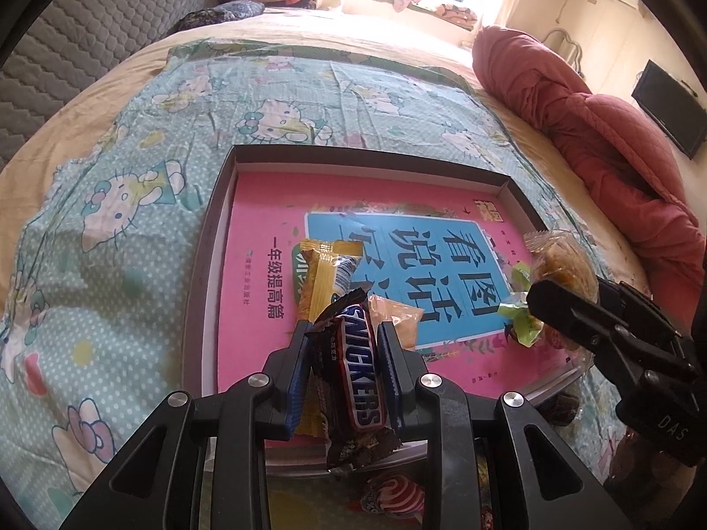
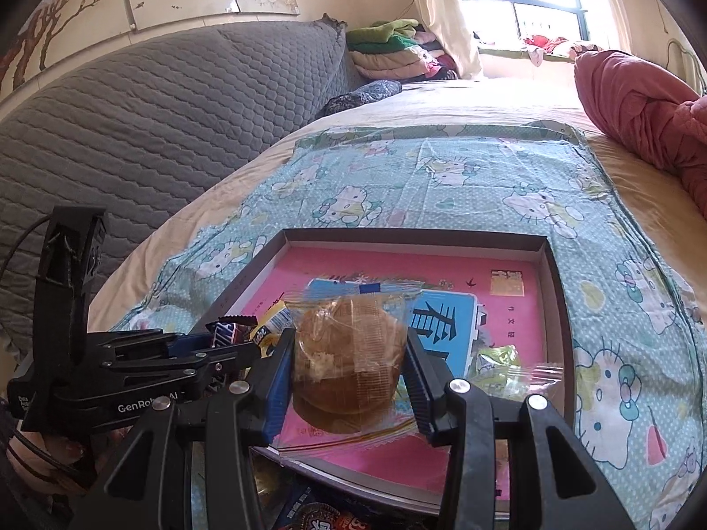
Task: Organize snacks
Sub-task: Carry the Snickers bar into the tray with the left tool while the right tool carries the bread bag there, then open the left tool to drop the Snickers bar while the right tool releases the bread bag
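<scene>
My left gripper (image 1: 343,333) is shut on a Snickers bar (image 1: 358,366) and holds it over the near edge of a shallow dark box (image 1: 212,238) lined with a pink book. A yellow wrapped snack (image 1: 324,278) and an orange clear packet (image 1: 397,316) lie in the box just beyond the bar. My right gripper (image 2: 351,340) is shut on a round bun in a clear wrapper (image 2: 349,353) over the box's near right part (image 2: 556,291). A green candy (image 2: 495,360) lies in the box beside it; it also shows in the left wrist view (image 1: 521,322).
The box sits on a Hello Kitty cloth (image 1: 132,203) on a bed. More wrapped snacks (image 1: 389,499) lie on the bed below the grippers. A red quilt (image 1: 596,141) is bundled at the right, a grey padded headboard (image 2: 132,123) at the left.
</scene>
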The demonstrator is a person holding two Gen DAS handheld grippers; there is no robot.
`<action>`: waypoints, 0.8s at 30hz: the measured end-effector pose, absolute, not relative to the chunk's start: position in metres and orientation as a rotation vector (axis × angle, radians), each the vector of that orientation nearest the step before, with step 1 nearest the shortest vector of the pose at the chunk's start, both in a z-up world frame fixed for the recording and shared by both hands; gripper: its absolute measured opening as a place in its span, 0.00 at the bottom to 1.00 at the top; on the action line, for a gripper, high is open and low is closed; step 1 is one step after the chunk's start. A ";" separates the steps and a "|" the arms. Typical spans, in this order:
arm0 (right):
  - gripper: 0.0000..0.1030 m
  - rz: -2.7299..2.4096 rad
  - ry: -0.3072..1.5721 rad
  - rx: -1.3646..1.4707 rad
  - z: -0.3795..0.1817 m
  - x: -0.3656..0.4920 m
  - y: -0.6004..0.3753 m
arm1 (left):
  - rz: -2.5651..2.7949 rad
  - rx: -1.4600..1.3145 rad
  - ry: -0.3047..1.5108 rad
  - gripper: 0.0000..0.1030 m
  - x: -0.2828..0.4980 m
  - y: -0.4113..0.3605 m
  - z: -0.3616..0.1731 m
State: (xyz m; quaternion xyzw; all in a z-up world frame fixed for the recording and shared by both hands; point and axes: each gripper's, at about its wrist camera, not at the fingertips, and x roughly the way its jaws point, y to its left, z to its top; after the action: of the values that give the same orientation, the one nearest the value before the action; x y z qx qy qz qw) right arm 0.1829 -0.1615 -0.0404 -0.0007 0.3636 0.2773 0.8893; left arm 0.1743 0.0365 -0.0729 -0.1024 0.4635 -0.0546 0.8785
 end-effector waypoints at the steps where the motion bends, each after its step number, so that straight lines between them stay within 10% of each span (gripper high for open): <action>1: 0.45 0.577 0.761 -0.005 -0.043 0.183 -0.160 | -0.115 -0.212 0.967 0.29 0.174 0.036 -0.073; 24: 0.46 0.566 0.885 -0.077 -0.077 0.188 -0.150 | -0.123 -0.232 0.971 0.29 0.175 0.041 -0.074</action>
State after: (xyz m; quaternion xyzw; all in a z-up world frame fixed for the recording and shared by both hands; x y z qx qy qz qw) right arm 0.1884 -0.1498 -0.0774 -0.0369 0.4224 0.2703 0.8644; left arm 0.1750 0.0406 -0.0738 -0.1114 0.4652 -0.0589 0.8762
